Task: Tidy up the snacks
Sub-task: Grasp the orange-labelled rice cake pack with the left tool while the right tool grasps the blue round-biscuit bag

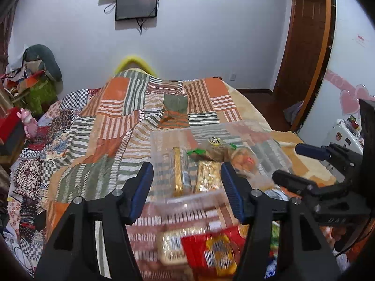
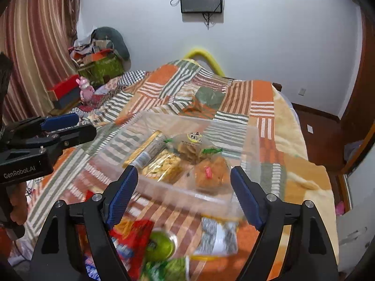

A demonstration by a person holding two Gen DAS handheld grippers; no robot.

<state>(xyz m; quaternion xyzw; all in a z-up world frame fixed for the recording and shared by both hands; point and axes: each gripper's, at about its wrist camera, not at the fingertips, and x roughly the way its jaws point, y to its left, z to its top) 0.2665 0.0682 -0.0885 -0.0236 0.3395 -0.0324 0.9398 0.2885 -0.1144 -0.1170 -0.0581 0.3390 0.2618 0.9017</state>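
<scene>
Both your claws stand apart and empty: the left claw (image 1: 187, 187) and right claw (image 2: 185, 195) hover over the clear plastic bin (image 2: 243, 140) of snack packets (image 2: 164, 164) on the bed (image 2: 262, 89).

Even indoor light, fisheye-bent edges; foreground motion-blurred
</scene>
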